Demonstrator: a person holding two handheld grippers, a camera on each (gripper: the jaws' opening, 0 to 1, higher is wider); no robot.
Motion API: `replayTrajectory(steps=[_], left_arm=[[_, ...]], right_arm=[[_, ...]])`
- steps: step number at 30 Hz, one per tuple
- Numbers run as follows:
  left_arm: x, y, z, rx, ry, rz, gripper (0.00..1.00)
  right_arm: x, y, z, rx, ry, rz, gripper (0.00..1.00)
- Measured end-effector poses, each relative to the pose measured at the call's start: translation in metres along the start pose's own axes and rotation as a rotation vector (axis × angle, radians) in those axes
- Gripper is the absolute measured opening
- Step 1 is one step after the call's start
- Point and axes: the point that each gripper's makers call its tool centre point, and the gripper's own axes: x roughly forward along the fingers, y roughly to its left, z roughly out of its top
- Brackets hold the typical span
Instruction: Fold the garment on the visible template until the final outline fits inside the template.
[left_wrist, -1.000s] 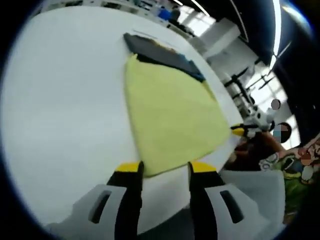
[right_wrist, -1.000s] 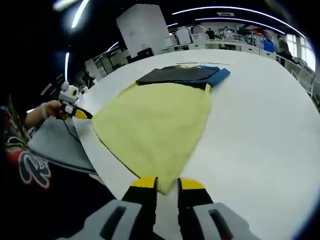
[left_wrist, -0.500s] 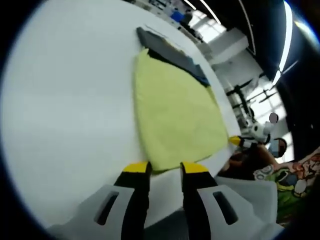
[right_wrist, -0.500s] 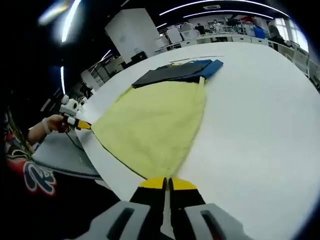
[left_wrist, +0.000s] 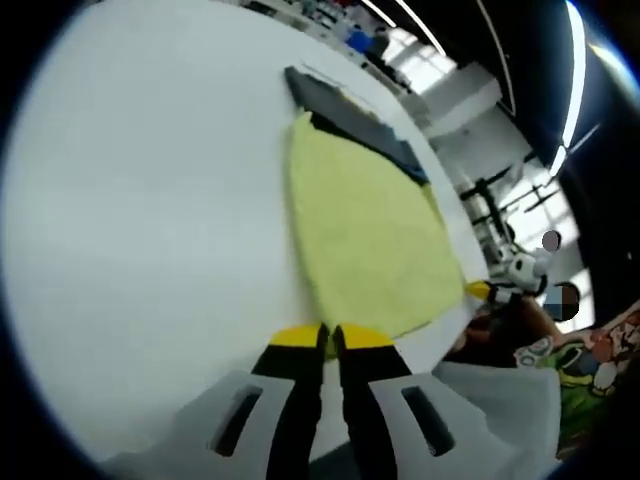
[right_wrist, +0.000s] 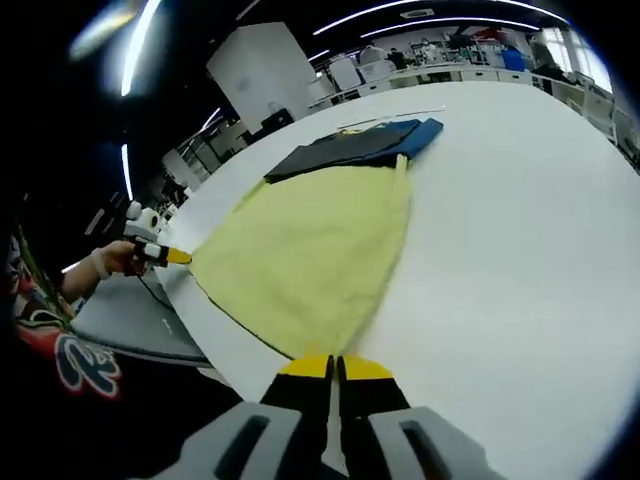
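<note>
Spread flat on the large white desk (left_wrist: 150, 200): a pale yellow fleecy cloth garment (left_wrist: 365, 235), reaching from centre toward 5 o'clock in the left gripper view. Beyond its far edge, at about 1 o'clock, a dark grey flat template sheet (left_wrist: 335, 100) with a strip of blue fabric (left_wrist: 408, 158) at its right end, both partly overlapped by the yellow cloth.

At 6 o'clock, the left gripper (left_wrist: 329, 338), yellow-tipped black jaws drawn almost together on the near corner of the garment (only a thin dark slit between them), the cloth edge running straight into the tips. At 4 o'clock in the same view, the right gripper (left_wrist: 480, 291) at the garment's other near corner, a hand (left_wrist: 515, 305) behind it.

In the right gripper view, the same yellow garment (right_wrist: 310, 255) fanning out from 6 o'clock toward centre, the grey template (right_wrist: 335, 152) and blue fabric (right_wrist: 425, 130) at 12 o'clock behind it. Right gripper (right_wrist: 334, 367) at 6 o'clock, jaws pressed nearly closed on the garment's pointed near corner. At 9 o'clock, the left gripper (right_wrist: 178, 257) touching the garment's left corner at the desk's edge, held by a hand (right_wrist: 115, 260). Below the desk edge at 8 o'clock, a grey flat surface (right_wrist: 130, 315) and a dark printed sleeve (right_wrist: 60, 350) (pattern hard to read). Background: blurred ceiling lights and distant benches.
</note>
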Motion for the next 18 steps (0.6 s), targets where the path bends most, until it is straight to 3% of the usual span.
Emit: replayTrajectory(steps=[6,11,16,18], left_arm=[[-0.004,-0.003,0.008,0.033,-0.025,-0.002,0.00],[-0.014,-0.026,0.017,0.060,-0.046,-0.082,0.00],[-0.028,-0.032,0.020,0.061,-0.045,-0.096,0.00],[-0.033,-0.037,0.022,0.020,-0.060,-0.129,0.00]], right_arm=[[-0.009,0.002,0.014,0.010,-0.022,0.032,0.00],[-0.019,0.006,0.030,-0.010,-0.030,0.054,0.00],[-0.032,0.014,0.045,-0.003,-0.046,0.097,0.00],[-0.034,0.018,0.045,-0.002,-0.046,0.104,0.00]])
